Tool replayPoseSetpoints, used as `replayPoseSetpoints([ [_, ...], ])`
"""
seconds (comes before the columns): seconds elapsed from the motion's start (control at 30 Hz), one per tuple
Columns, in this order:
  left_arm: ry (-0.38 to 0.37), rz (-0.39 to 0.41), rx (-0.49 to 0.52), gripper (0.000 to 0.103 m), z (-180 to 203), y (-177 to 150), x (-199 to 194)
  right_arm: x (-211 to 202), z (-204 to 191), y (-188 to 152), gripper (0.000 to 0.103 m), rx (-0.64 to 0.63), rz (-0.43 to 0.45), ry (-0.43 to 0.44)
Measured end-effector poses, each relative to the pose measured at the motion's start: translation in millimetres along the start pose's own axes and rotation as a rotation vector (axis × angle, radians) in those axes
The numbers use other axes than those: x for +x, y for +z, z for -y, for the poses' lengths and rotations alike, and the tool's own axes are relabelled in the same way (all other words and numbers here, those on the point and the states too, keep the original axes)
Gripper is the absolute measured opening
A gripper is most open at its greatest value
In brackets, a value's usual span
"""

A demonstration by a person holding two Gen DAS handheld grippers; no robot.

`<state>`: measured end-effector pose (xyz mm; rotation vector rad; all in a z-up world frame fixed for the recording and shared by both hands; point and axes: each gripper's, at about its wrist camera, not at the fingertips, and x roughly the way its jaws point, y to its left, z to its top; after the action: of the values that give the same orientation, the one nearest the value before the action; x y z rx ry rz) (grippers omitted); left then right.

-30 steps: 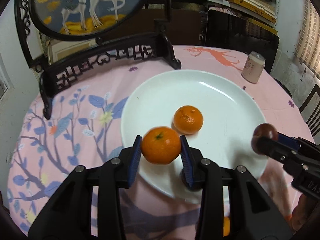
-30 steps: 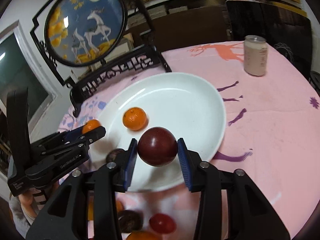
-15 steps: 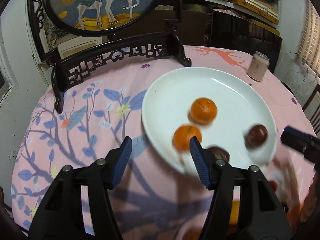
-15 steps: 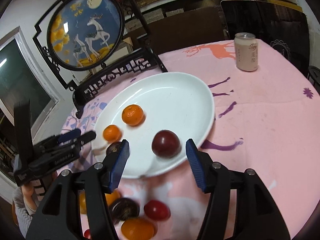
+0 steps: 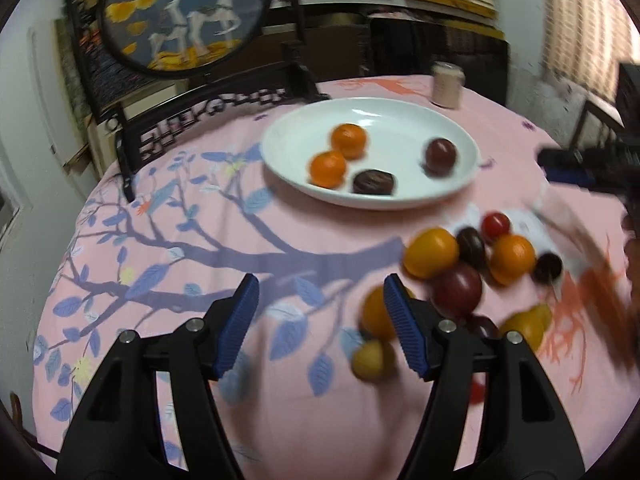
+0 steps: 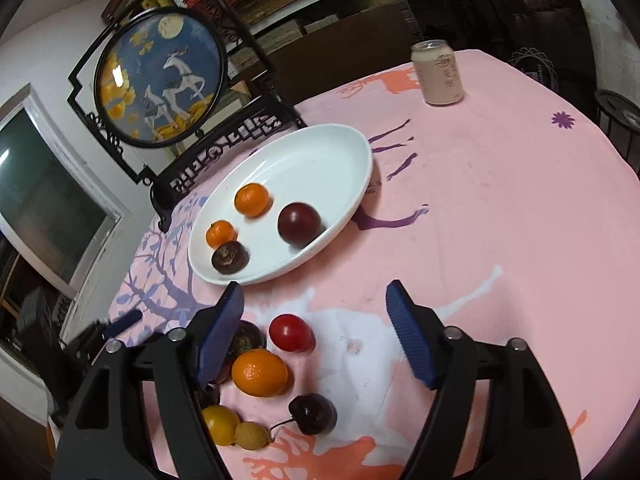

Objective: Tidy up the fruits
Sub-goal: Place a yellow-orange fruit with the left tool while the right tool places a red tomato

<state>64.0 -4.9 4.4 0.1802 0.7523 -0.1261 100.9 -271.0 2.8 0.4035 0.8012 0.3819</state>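
A white plate [image 5: 392, 120] [image 6: 320, 160] holds two oranges [image 5: 349, 141] [image 6: 252, 199], a dark wrinkled fruit [image 5: 374, 182] [image 6: 230, 257] and a dark red plum [image 5: 440, 155] [image 6: 299, 223]. Nearer me, a pile of loose fruit [image 5: 431, 253] lies on the pink cloth: an orange [image 6: 259, 373], a red tomato [image 6: 291, 333], a cherry [image 6: 313, 414] and yellow pieces. My left gripper [image 5: 320, 284] hovers left of the pile, jaws opening, nothing between them. My right gripper [image 6: 314, 292] hangs over the pile, jaws opening, also empty.
A round deer picture on a black carved stand [image 5: 180, 20] [image 6: 160, 80] stands behind the plate. A drink can [image 5: 447, 84] [image 6: 438, 72] sits at the far right of the round table. Dark furniture lies beyond the table edge.
The left gripper let go of its orange and the right its plum; both fruits now lie on the plate. Both grippers drew back towards the loose pile with jaws widening.
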Motion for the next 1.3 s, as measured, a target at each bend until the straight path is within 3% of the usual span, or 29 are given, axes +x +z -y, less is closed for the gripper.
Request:
replayPoseSetpoints([
  [0.27,-0.036,-0.028,0.085,0.073,20.9,-6.9,6.3,1.4,0.9,-0.6,0.075,-0.004,-0.012,0.001],
  [0.4,0.012,-0.043,0.087,0.080,19.4,-7.3,13.6,2.4,1.6,-0.8,0.075,-0.002,-0.015,-0.008],
  [0.57,0.109,-0.004,-0.070,0.082,-21.5,2.5,5.3,0.0,1.3,-0.5,0.075,-0.005,-0.009,-0.007],
  [0.67,0.058,-0.009,-0.159,0.080,-39.0,3.5,4.0,0.3,0.8,-1.1,0.075,-0.006,-0.011,-0.005],
  [0.73,0.025,-0.012,-0.128,0.080,-31.8,3.2,4.6,0.9,0.5,-1.5,0.075,-0.010,-0.012,-0.009],
  [0.83,0.065,-0.016,-0.009,0.080,-7.1,-0.1,8.8,1.8,1.0,-1.5,0.075,-0.009,-0.015,-0.011],
  [0.97,0.039,-0.057,-0.017,0.078,-7.7,-1.9,20.1,1.7,0.4,-1.8,0.075,-0.013,-0.011,-0.013],
  [1.1,0.000,-0.050,-0.019,0.064,-4.9,-1.9,18.6,3.0,-2.2,-3.2,0.075,-0.027,-0.017,-0.016],
  [1.3,-0.077,-0.125,0.050,0.042,17.9,-8.4,37.2,7.4,-2.2,-4.6,0.075,-0.028,-0.034,-0.012],
])
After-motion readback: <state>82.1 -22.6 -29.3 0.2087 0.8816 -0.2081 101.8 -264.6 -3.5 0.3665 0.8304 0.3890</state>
